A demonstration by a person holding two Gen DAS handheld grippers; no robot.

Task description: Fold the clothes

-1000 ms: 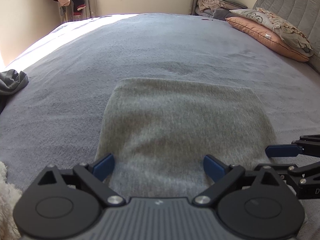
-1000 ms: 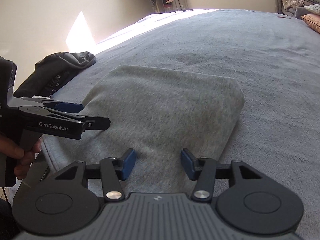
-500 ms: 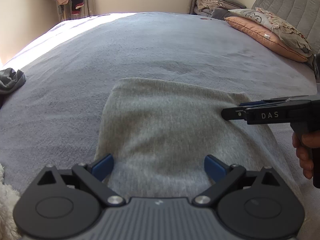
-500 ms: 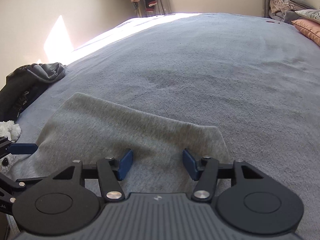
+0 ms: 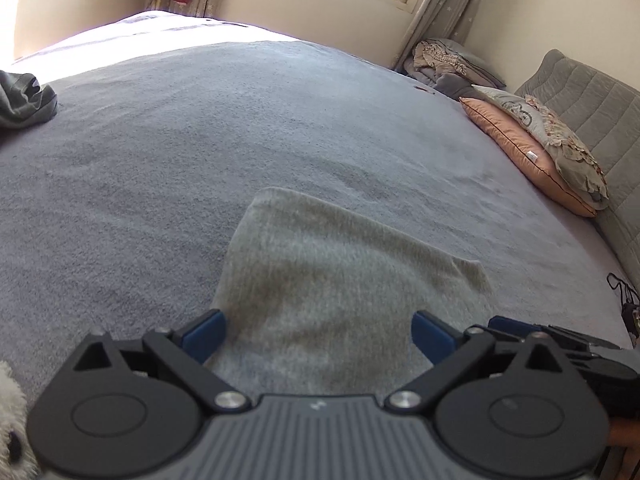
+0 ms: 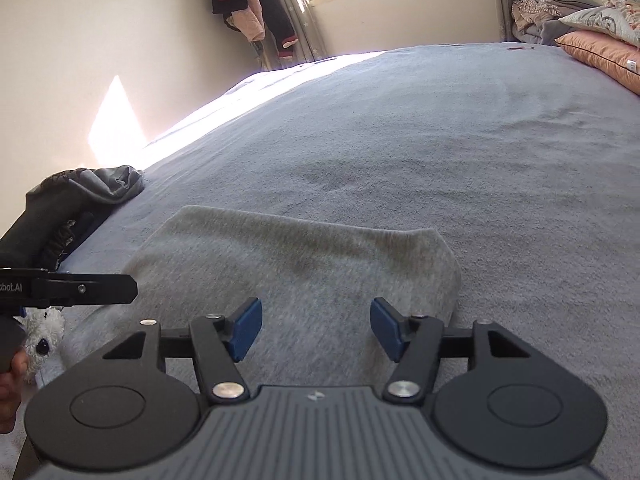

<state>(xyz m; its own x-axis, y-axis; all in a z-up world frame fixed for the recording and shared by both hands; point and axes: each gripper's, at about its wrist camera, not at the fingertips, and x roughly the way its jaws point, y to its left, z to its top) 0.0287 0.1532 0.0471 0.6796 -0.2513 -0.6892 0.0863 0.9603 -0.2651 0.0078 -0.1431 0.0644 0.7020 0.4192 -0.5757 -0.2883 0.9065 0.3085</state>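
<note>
Grey bed (image 5: pixel 280 120) fills both views, its blanket-like cover mostly bare; headboard (image 5: pixel 592 108) and a peach pillow (image 5: pixel 520 148) with a patterned pillow on top sit far right of the folded garment, and a heap of bedding (image 5: pixel 444 64) lies in the corner beyond them. The folded grey knit garment (image 5: pixel 340 292) lies flat on the bed at the near edge, directly in front of both tools, looks like a compact rectangle with tidy edges, one far corner slightly lifted or kinked. Crumpled dark grey clothes (image 6: pixel 80 200) sit well left of the garment by the bed edge, unfolded. Hanging clothes (image 6: pixel 252 12) by the window, far behind the garment. White plush toy (image 6: pixel 42 336) just left of the garment's near corner. Left tool (image 5: pixel 316 334) has its blue pads spread wide, nothing between them, hovering over the garment's near edge; whether the pads touch the fabric cannot be told. Right tool (image 6: pixel 316 328) also spread apart and empty, over the garment's near right part. Judgement: this piece seems folded or nearly so, maybe one more fold or a smoothing of that corner left; the dark pile to the left likely remains to be done, so the task overall is partway.
</note>
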